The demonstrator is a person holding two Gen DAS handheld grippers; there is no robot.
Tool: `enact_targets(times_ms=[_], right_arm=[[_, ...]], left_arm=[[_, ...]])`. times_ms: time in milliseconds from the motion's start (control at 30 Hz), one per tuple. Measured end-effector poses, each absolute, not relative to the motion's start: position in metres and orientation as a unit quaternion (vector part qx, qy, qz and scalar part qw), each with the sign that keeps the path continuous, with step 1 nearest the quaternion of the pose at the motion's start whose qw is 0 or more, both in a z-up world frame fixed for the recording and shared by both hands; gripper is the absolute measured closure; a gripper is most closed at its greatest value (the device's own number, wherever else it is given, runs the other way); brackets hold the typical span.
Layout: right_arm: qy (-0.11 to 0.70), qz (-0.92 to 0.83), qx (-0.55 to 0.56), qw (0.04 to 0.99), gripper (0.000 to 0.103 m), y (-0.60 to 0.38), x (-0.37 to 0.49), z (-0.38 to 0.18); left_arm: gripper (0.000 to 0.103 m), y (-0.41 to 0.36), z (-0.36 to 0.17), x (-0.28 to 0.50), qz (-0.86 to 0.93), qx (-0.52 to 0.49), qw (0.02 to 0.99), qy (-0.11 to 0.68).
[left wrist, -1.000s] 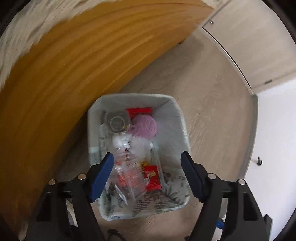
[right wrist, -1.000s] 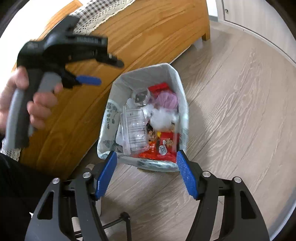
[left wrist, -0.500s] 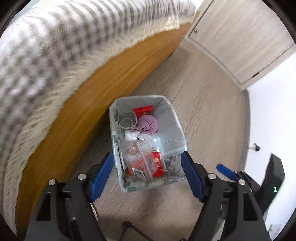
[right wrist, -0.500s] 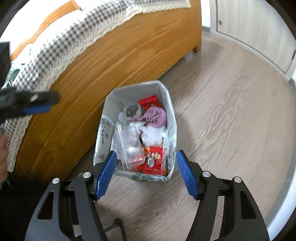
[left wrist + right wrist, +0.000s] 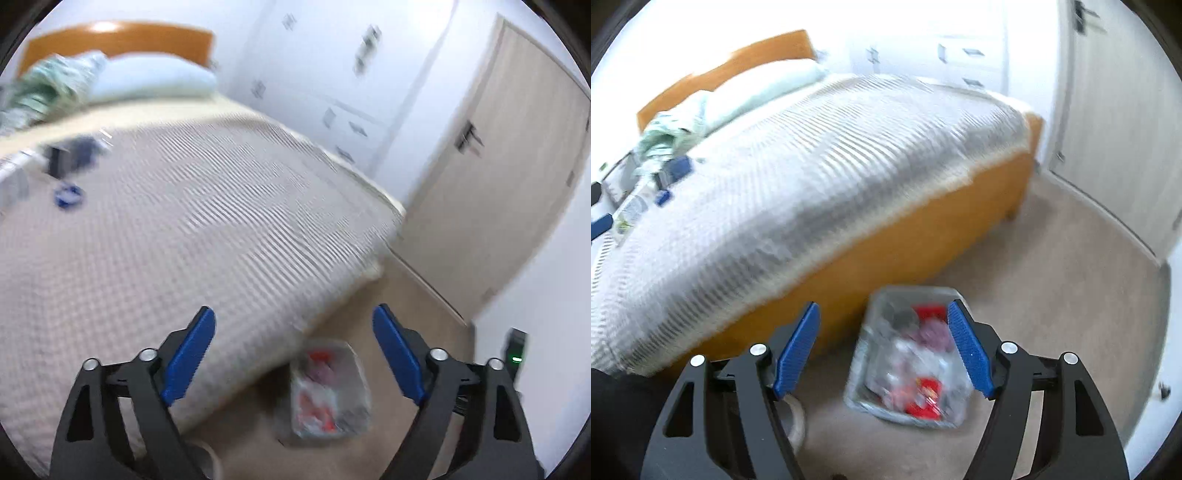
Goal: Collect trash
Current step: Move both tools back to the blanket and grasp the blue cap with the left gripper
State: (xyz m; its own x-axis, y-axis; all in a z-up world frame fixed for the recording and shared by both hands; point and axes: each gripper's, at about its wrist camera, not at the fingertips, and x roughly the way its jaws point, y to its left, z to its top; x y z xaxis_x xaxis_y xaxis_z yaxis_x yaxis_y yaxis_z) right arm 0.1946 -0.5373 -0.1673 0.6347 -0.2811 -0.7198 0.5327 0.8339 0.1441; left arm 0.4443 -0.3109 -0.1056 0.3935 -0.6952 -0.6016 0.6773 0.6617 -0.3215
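Blurred red wrappers in bin [image 5: 908, 354], contents unreadable; left gripper [image 5: 293, 354], right gripper [image 5: 882, 347] jaws apart, empty.

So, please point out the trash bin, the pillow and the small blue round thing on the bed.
trash bin [image 5: 857, 376]: right wrist view, left wall.
pillow [image 5: 155, 79]: left wrist view, middle of its top.
small blue round thing [image 5: 67, 195]: left wrist view, its rim.

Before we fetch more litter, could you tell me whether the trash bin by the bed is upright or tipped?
Upright. The trash bin stands on the floor beside the bed, its open top facing up, wrappers inside.
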Motion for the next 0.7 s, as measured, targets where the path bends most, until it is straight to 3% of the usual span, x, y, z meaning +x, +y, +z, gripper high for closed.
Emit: enact_targets(times_ms=[267, 467, 600, 700], right_arm=[[0.351, -0.16, 0.126, 0.914, 0.031, -0.456, 0.295, -0.126], [0.335, -0.134, 0.135, 0.923, 0.031, -0.402, 0.351, -0.131], [0.323, -0.119, 0.154, 0.926, 0.031, -0.39, 0.382, -0.131], [0.32, -0.099, 0.153, 0.93, 0.031, -0.391, 0.41, -0.124]], left_arm=[[0.016, -0.19, -0.11, 0.527, -0.237, 0.003, 0.921, 0.31], [0.016, -0.124, -0.125, 0.58, -0.2, -0.06, 0.92, 0.333], [0.016, -0.116, -0.127, 0.615, -0.22, -0.091, 0.905, 0.353], [0.016, -0.141, -0.127, 0.655, -0.218, -0.026, 0.894, 0.39]])
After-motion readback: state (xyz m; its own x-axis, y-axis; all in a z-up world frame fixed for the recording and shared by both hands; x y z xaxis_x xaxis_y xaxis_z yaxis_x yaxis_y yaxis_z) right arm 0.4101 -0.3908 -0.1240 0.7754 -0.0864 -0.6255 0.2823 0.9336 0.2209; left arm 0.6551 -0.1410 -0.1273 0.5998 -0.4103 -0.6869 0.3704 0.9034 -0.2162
